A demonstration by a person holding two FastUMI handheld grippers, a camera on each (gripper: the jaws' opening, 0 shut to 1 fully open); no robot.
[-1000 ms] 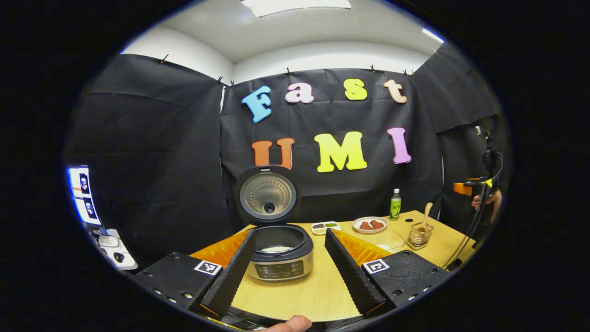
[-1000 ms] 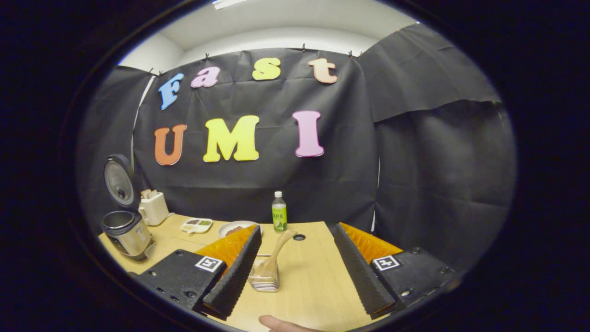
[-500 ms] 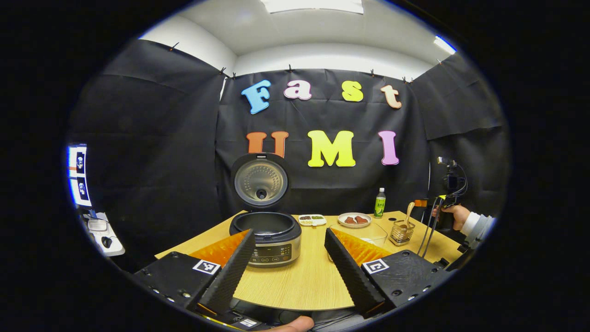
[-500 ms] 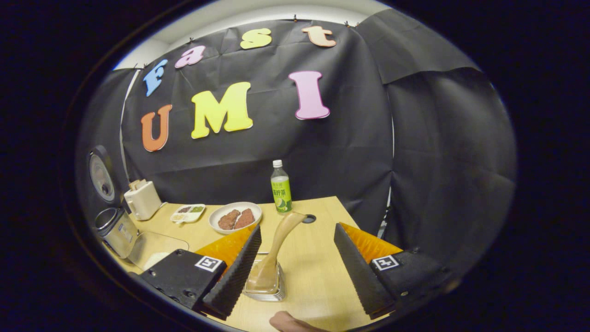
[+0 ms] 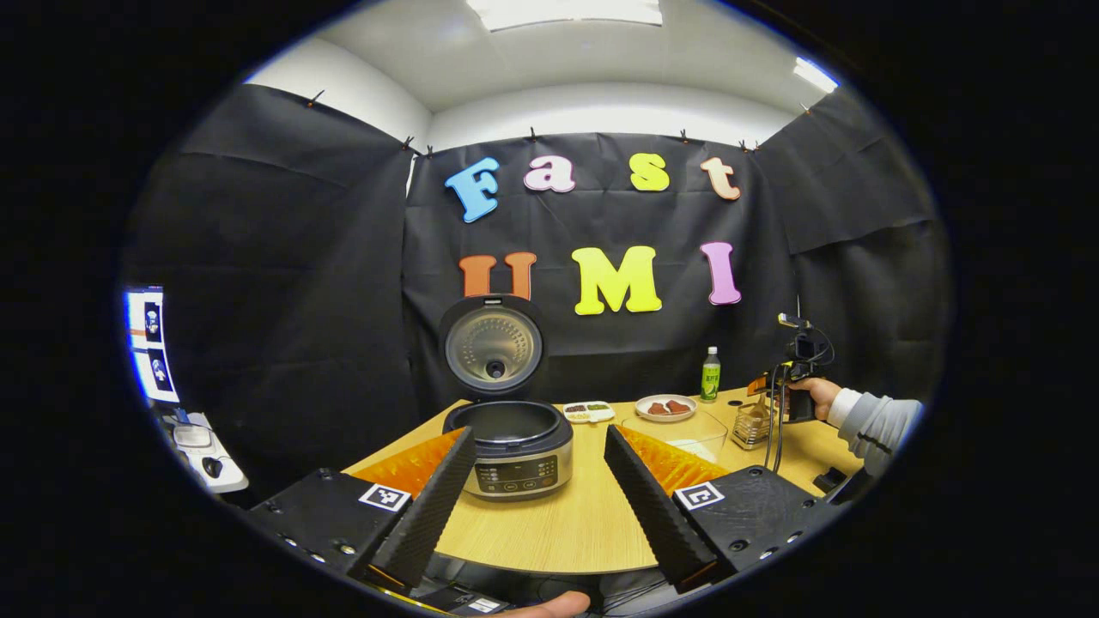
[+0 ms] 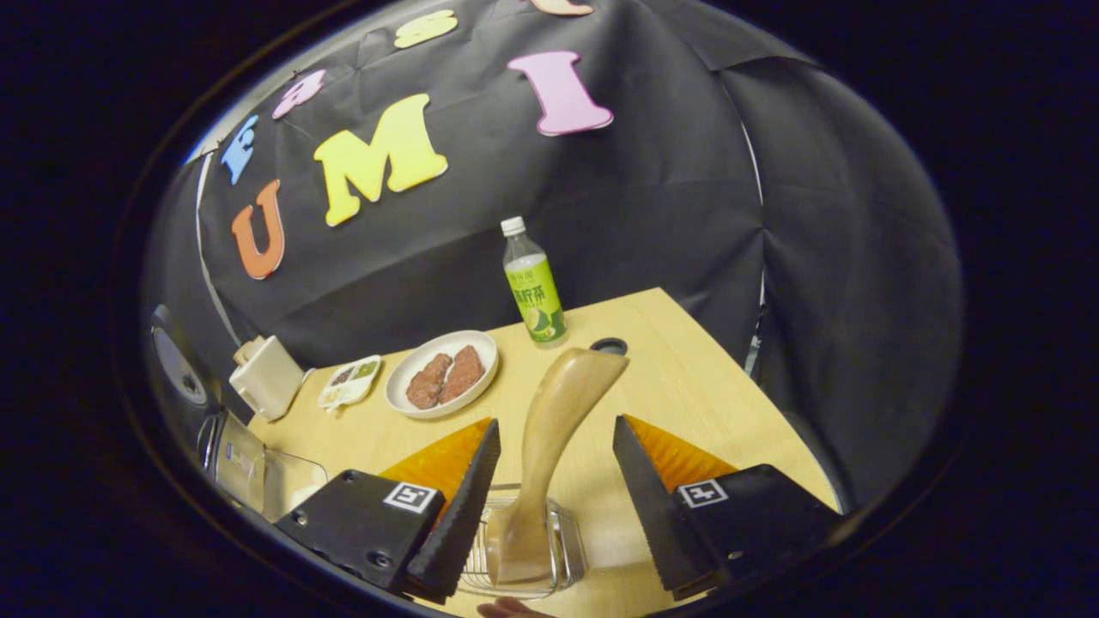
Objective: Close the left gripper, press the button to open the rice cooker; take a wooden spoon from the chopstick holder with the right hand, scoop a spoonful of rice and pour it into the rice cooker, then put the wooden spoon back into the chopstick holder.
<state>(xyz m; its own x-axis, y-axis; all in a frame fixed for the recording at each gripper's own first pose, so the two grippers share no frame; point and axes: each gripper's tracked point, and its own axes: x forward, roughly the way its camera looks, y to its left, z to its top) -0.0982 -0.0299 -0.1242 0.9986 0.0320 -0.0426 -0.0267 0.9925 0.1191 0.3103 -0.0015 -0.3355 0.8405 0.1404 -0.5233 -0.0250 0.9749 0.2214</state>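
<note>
The right gripper, now lower and wide open, is closing in around the wooden spoon in the chopstick holder, ready to grab.

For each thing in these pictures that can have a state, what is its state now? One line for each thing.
rice cooker: lid up, pot open
wooden spoon: standing in the chopstick holder, leaning, between the right gripper's fingers, not gripped
chopstick holder: upright on the table
left gripper: open, holding nothing
right gripper: open, around the spoon handle
bottle: upright, cap on
plate: holding two brown pieces of food
</note>
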